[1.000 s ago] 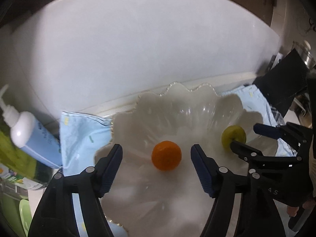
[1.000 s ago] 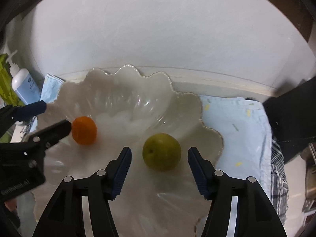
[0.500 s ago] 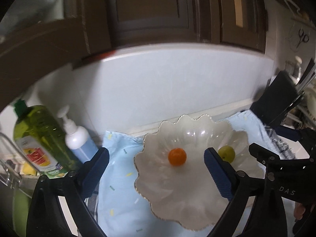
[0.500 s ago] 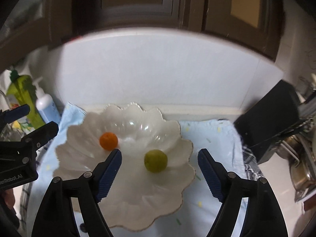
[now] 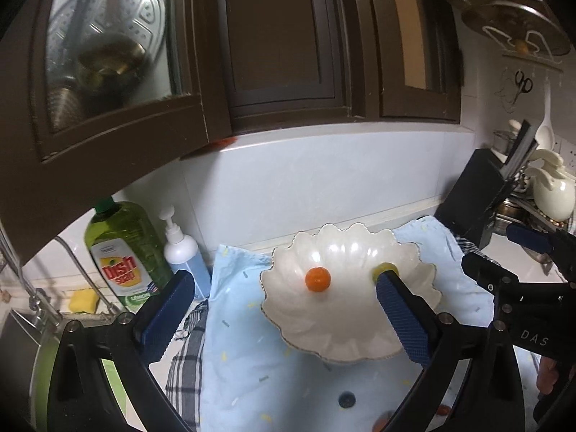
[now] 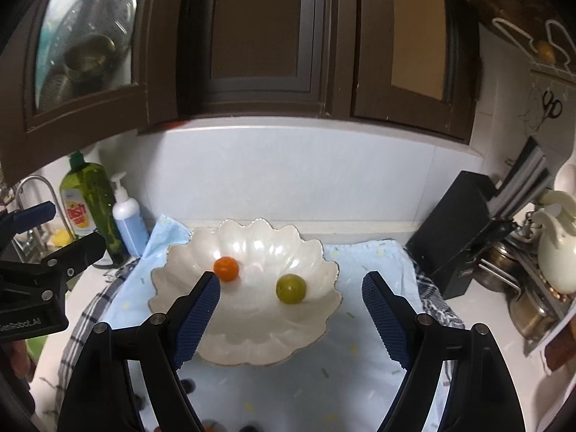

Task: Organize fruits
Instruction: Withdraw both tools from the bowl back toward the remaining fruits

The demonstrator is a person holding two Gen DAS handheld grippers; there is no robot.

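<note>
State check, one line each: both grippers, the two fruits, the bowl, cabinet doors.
left gripper: open, nothing between the pads, jaws have just been opening
right gripper: open, empty
orange fruit: loose in the bowl, untouched
green fruit: loose in the bowl, apart from the orange one
scalloped bowl: upright on the light blue cloth
cabinet doors: shut

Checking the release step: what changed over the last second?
Both grippers backed up and away from the bowl. The left gripper has just opened wider, nothing between its jaws; the right gripper opened too and is empty. The orange and green fruit stayed put in the bowl.
</note>
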